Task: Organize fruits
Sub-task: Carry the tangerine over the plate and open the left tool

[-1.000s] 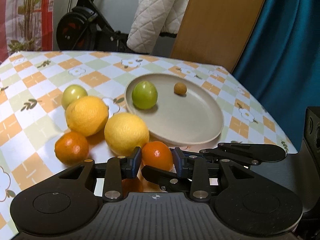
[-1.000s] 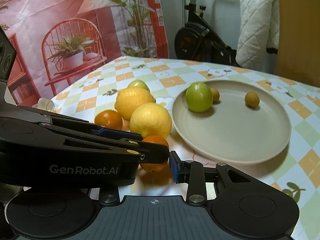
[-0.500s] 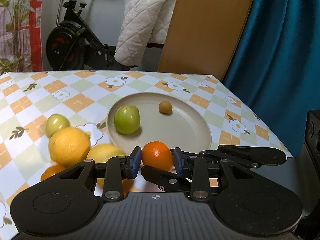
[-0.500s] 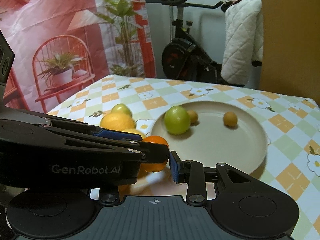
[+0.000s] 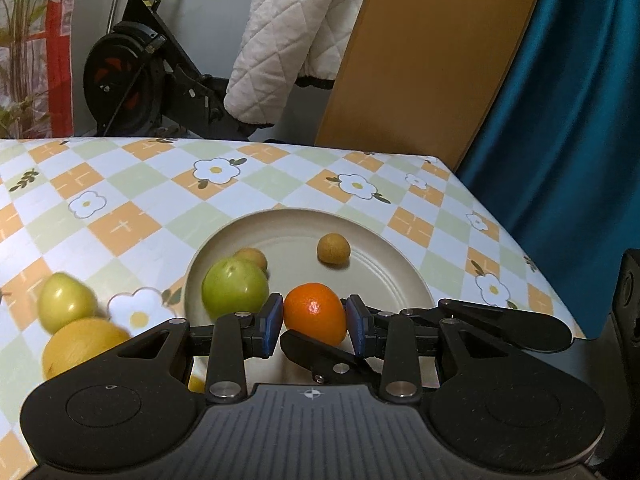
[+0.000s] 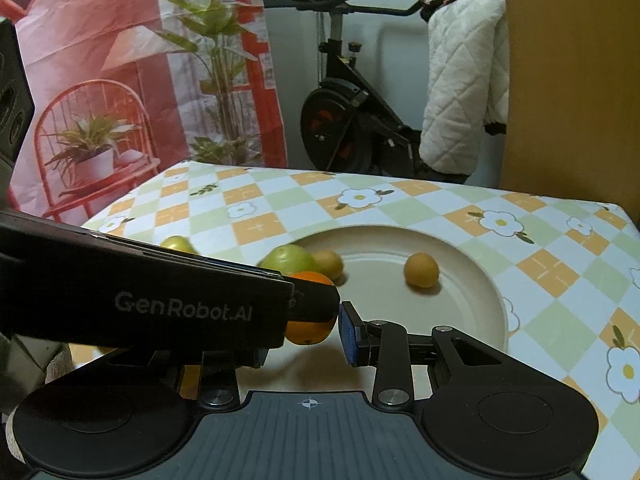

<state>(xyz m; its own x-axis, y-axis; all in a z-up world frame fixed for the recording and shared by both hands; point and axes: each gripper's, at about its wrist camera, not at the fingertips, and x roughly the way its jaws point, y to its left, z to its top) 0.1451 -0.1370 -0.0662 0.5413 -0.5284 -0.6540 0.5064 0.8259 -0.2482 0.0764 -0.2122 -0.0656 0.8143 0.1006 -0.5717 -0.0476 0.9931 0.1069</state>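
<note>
Left gripper (image 5: 315,322) — blue pads clamped on either side of an orange mandarin (image 5: 315,313), held at the near edge of the plate; whether the fruit rests on the plate or hangs above it cannot be told.

Right gripper (image 6: 300,332) — right blue pad in plain sight, the left side covered by the body of the other tool crossing in front; its fingers look spread with nothing gripped between them. The mandarin (image 6: 310,306) shows just past that tool, left of the right pad and apart from it.

Plate (image 5: 384,256) — round, beige, on a table (image 5: 132,200) under a checked cloth of orange, green and white squares with flower prints. Holding:
- one large green fruit (image 5: 235,289), left part of the plate;
- one small brown fruit (image 5: 251,258) touching it on the far side;
- one small brown fruit (image 5: 333,251) lying alone, further right.

Off the plate, left, on the cloth — a second green fruit (image 5: 66,300), and nearer, a yellow citrus (image 5: 82,346), partly blurred.

Beyond the far edge of the table: exercise bike (image 5: 136,76), white quilted jacket (image 5: 296,36) draped over it, brown panel (image 5: 432,56), teal curtain (image 5: 568,112).
</note>
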